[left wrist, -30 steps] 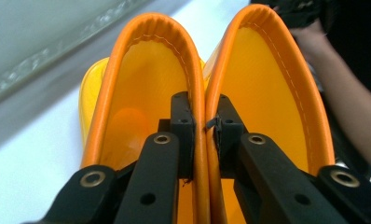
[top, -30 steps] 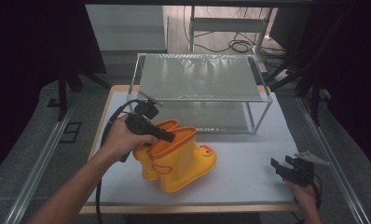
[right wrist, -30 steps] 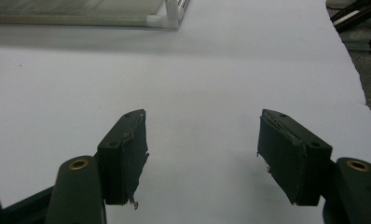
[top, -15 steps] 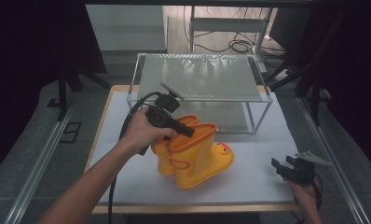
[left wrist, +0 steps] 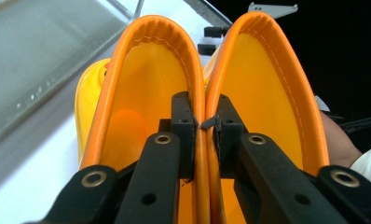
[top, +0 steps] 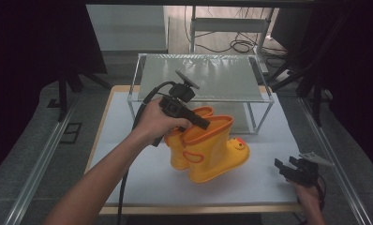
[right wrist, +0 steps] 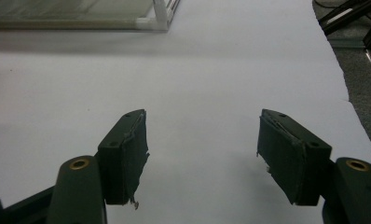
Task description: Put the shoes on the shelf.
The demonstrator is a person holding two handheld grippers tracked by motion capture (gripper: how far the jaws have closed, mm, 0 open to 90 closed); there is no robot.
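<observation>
A pair of yellow rubber boots point(top: 208, 152) with a duck face on the toe hangs tilted over the middle of the white table point(top: 128, 140). My left gripper point(top: 199, 123) is shut on the two inner rims, pinching them together. In the left gripper view, the jaws of the left gripper point(left wrist: 204, 130) clamp both rims, one finger inside each boot point(left wrist: 141, 84). My right gripper point(top: 286, 166) rests near the table's front right corner, apart from the boots. Its fingers stand wide open over bare table, as the right gripper point(right wrist: 202, 154) view shows.
A metal-framed shelf rack point(top: 203, 77) with a glass top stands at the back of the table, just behind the boots. Its corner post point(right wrist: 161, 18) shows ahead of the right gripper. Dark floor and stands surround the table.
The left gripper has carried the boots to the right and a little toward the rack, with the toes now pointing right. The right gripper has stayed put.
</observation>
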